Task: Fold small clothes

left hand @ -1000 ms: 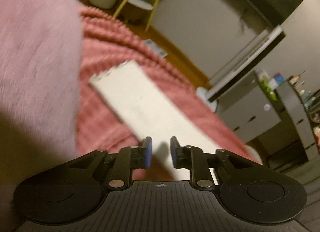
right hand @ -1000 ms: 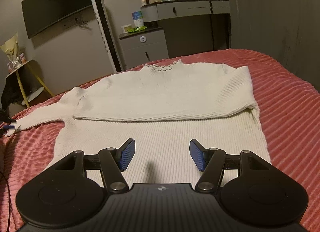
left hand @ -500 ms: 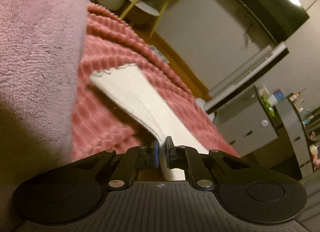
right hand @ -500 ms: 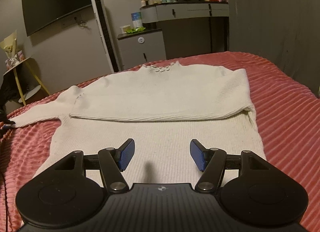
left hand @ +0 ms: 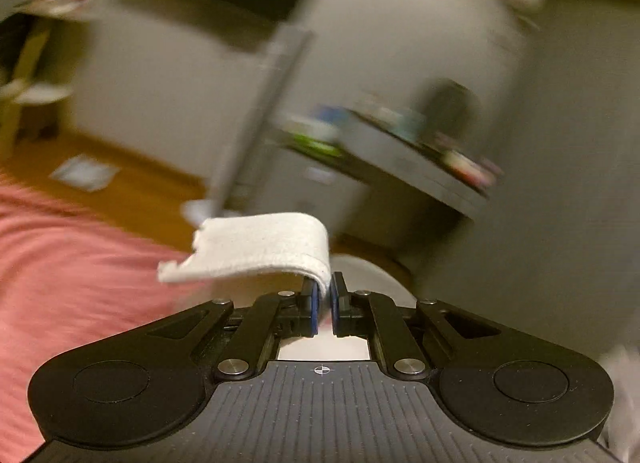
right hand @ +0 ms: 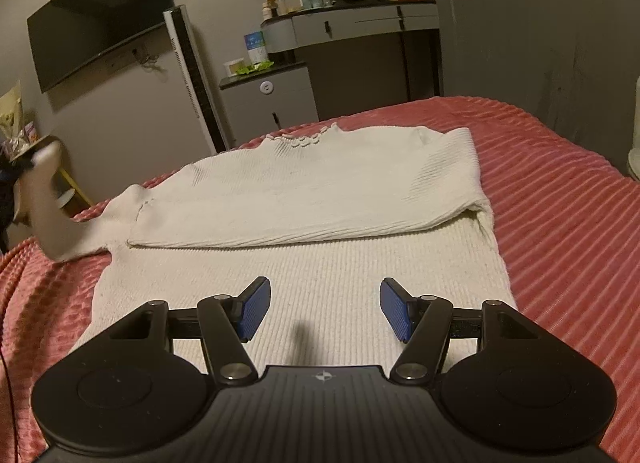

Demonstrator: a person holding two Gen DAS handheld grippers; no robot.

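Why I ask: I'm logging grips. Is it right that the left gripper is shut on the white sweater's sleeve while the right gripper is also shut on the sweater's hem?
Not quite. The left gripper is shut on the sleeve, but the right gripper is open, its jaws wide apart above the sweater, gripping nothing. The right wrist view shows this.

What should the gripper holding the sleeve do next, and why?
Probably carry the sleeve across and lay it on the sweater. The left gripper is shut on the sleeve near its cuff, lifted off the bed. The other sleeve already lies folded across the body, and the right gripper hangs open over the hem.
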